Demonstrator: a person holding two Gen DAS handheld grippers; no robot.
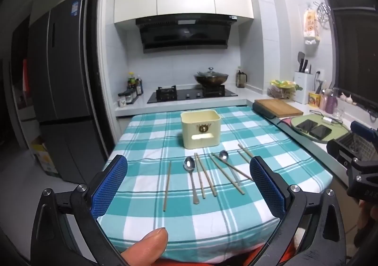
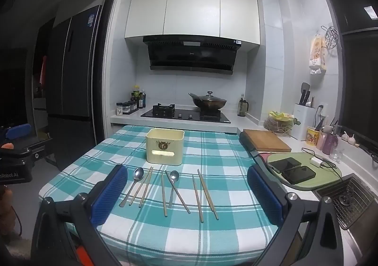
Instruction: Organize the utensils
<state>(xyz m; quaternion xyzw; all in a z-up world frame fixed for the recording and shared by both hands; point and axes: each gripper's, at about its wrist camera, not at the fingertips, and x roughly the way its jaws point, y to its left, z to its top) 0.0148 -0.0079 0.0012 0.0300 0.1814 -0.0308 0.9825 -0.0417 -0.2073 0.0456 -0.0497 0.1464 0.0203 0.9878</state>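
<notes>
A cream utensil box [image 1: 200,129] [image 2: 165,148] stands open-topped on the teal checked tablecloth [image 1: 151,131] [image 2: 219,148]. In front of it lie two metal spoons, the left spoon [image 1: 191,172] [image 2: 134,182] and the right spoon [image 1: 226,162] [image 2: 174,183], among several wooden chopsticks [image 1: 167,185] [image 2: 207,194]. My left gripper [image 1: 189,181] is open and empty, hovering above the table's near edge. My right gripper [image 2: 186,192] is open and empty, also above the near edge. The right gripper's body shows at the right edge of the left wrist view [image 1: 354,155].
Behind the table is a gas stove [image 1: 191,94] with a lidded wok [image 1: 211,77]. To the right a counter holds a wooden cutting board [image 2: 265,140], two phones on a green mat [image 2: 293,169] and a sink [image 2: 349,197]. A fridge [image 1: 61,81] stands at left.
</notes>
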